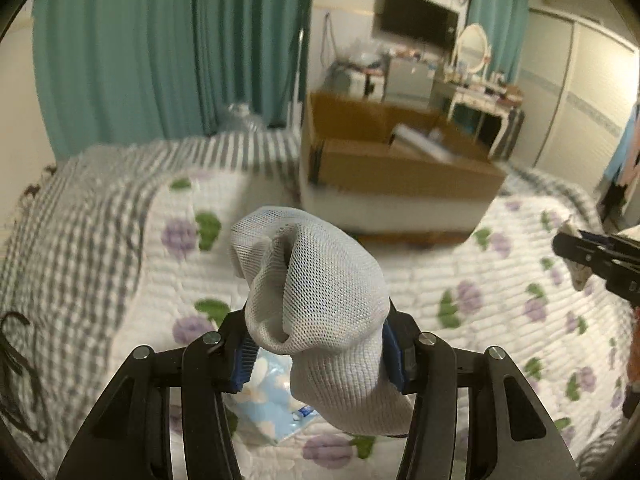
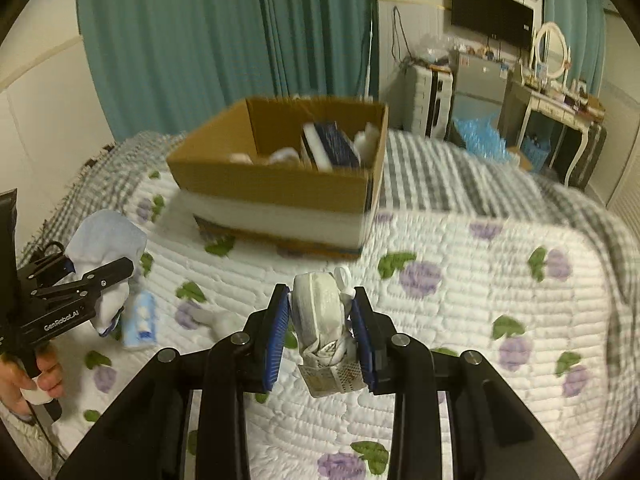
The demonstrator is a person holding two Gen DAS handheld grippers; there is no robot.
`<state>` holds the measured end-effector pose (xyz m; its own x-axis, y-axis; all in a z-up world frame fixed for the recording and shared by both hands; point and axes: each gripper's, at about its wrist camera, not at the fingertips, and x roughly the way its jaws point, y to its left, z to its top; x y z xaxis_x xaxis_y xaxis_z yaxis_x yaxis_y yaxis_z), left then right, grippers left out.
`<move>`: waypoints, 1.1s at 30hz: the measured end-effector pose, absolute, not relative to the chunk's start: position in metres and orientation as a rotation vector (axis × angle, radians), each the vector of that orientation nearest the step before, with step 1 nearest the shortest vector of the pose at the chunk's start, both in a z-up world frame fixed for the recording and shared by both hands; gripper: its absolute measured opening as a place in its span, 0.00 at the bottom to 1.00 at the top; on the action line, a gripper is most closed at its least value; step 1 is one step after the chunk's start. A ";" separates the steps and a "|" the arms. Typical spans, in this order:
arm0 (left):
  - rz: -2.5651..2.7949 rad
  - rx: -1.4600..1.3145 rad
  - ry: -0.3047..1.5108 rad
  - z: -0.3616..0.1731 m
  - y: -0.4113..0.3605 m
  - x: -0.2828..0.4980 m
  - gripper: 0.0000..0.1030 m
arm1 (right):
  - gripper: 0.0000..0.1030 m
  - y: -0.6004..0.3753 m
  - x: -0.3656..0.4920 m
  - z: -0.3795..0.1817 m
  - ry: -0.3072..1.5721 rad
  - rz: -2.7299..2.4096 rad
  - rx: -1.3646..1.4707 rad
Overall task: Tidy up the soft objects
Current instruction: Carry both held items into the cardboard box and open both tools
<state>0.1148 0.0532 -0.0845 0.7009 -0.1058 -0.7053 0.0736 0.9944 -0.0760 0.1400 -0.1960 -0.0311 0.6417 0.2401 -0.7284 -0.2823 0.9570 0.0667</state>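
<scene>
Left gripper (image 1: 320,354): I have it clamped on a white mesh sock (image 1: 316,304), held above the floral quilt (image 1: 500,320).
Right gripper (image 2: 322,334): I have it closed on a rolled white bundle (image 2: 320,316), its make unclear.
Cardboard box (image 2: 276,184): open, on the quilt ahead, soft items inside.
Blue packet (image 2: 140,320): lying on the quilt under my left gripper.

Left gripper (image 1: 320,354) clamped on white mesh sock (image 1: 316,312), above floral quilt (image 1: 480,280). Cardboard box (image 1: 400,168) at 1 o'clock on the bed. Right gripper (image 1: 592,258) at 3 o'clock, frame edge.
</scene>
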 end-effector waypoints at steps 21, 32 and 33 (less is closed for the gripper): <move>-0.227 0.051 0.531 0.060 0.015 0.157 0.49 | 0.30 -0.143 0.188 0.100 0.631 0.376 -0.061; -0.191 0.047 0.639 -0.001 0.013 0.264 0.49 | 0.30 -0.142 0.294 0.038 0.747 0.385 0.064; -0.185 0.056 0.645 -0.007 0.012 0.269 0.49 | 0.30 -0.142 0.300 0.030 0.758 0.383 0.056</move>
<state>0.2692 0.0119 -0.0073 0.7835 -0.1541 -0.6019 0.1887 0.9820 -0.0057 0.2999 -0.1419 0.0301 0.6608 0.3580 -0.6597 -0.3183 0.9296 0.1857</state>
